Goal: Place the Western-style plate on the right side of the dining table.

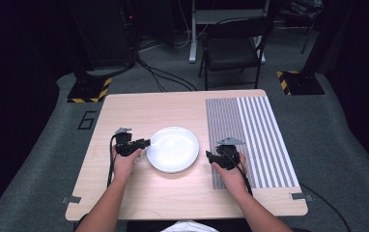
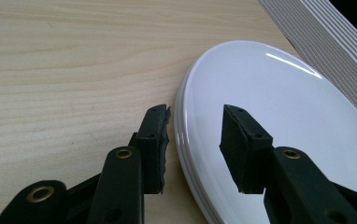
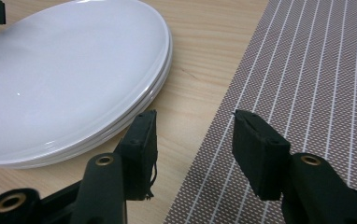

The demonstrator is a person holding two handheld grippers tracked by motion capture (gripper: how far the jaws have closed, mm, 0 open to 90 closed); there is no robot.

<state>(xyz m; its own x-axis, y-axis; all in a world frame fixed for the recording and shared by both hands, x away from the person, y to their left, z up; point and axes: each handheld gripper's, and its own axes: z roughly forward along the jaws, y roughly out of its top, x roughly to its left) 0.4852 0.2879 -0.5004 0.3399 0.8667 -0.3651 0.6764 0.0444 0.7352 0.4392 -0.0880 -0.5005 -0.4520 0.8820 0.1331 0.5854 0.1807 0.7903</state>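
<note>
Pale wood table point(image 1: 139, 193), white plate point(image 1: 173, 149) near its middle, looking like a stack of plates by the doubled rims seen in both gripper views. Striped brown-and-white placemat point(image 1: 250, 140) on the table's right part, apart from the plate. Left gripper point(image 1: 144, 143) at the plate's left edge, held in the left hand point(image 1: 124, 162); jaws apart, one over the wood beside the rim, the other above the plate's face, touching or not cannot be told. Right gripper point(image 1: 210, 155) in the right hand point(image 1: 232, 171), jaws apart, one near the plate's right rim over bare wood, the other over the placemat's edge. Dark folding chair point(image 1: 233, 46) beyond the table
</note>
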